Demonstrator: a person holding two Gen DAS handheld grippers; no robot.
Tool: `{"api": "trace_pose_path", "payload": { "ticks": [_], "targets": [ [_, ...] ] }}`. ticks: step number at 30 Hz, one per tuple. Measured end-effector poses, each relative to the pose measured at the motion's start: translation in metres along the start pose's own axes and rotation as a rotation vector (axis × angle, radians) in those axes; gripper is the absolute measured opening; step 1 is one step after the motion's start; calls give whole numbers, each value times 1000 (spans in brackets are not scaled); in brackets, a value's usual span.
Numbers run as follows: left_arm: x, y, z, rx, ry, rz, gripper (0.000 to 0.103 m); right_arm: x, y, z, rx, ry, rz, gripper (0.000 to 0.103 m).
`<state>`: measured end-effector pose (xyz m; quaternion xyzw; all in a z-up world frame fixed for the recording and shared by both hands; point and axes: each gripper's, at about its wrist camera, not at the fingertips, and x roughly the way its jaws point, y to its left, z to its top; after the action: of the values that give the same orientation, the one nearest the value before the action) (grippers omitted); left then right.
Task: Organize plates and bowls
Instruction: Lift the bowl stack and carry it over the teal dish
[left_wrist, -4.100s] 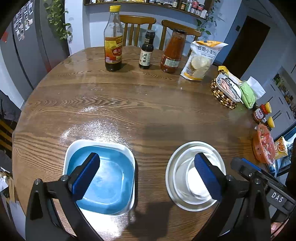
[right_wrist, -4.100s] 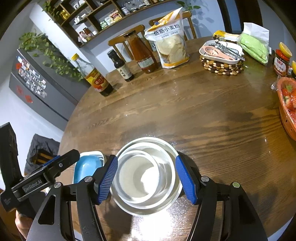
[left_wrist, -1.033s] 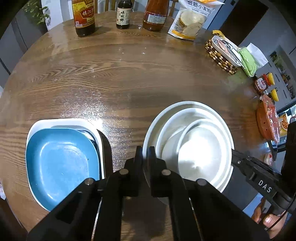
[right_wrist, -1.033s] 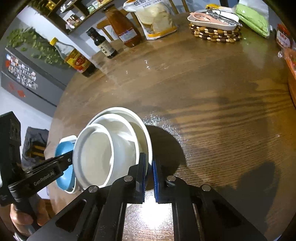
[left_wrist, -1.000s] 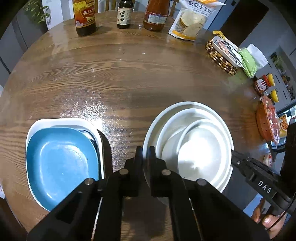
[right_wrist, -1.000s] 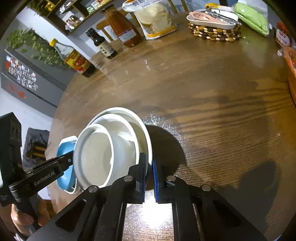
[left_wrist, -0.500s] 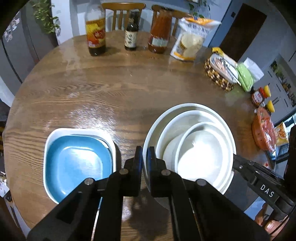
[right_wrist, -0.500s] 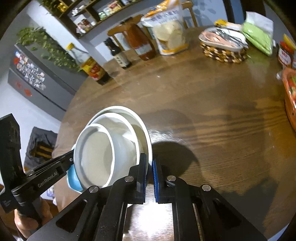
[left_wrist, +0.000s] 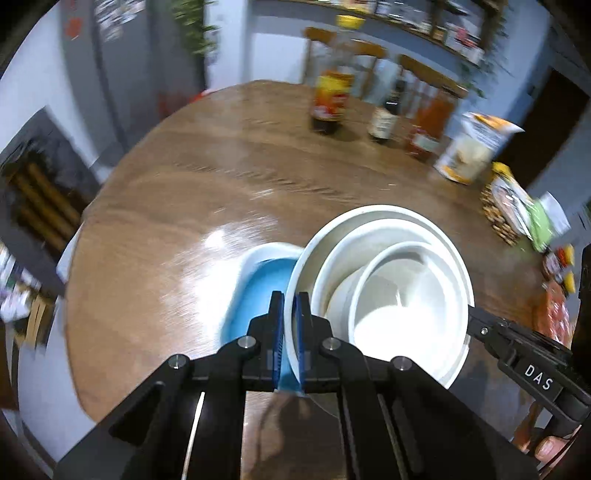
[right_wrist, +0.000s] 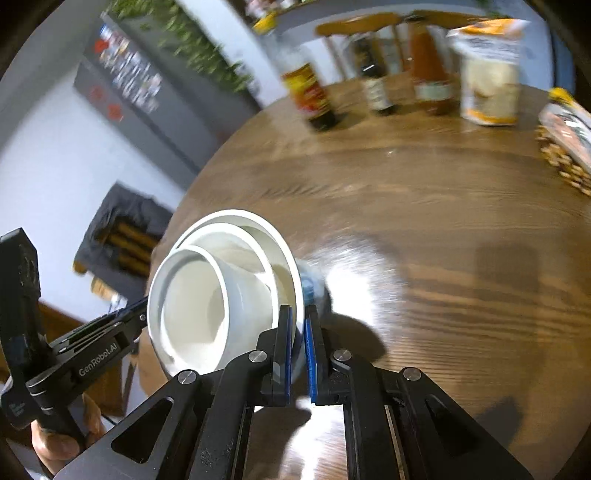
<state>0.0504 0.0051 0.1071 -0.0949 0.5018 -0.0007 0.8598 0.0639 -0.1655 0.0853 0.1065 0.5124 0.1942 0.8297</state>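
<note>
The white bowl stack (left_wrist: 384, 291), three nested, hangs above the wooden table (left_wrist: 221, 177), partly over the blue square plate (left_wrist: 258, 291). My left gripper (left_wrist: 290, 332) clamps the outer rim on one side; my right gripper (right_wrist: 298, 339) clamps the opposite side. Blurred bottles (left_wrist: 332, 99) stand, I think, at the far edge.

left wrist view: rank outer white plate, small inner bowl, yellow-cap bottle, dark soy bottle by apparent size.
1. outer white plate
2. small inner bowl
3. yellow-cap bottle
4. dark soy bottle
The bottles stand farther off and are blurred, so true sizes are unsure.
</note>
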Motion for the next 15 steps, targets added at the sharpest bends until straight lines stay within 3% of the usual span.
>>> {"api": "trace_pose_path", "payload": {
  "ticks": [4,9,15],
  "targets": [
    [16,35,-7,-75,64,52,2,38,15,0,-29,87,7,11],
    [37,50,-5,-109,128,63,2,70,11,4,10,166,0,11],
    [56,43,17,-84,127,54,2,76,2,20,45,134,-28,10]
  ]
}}
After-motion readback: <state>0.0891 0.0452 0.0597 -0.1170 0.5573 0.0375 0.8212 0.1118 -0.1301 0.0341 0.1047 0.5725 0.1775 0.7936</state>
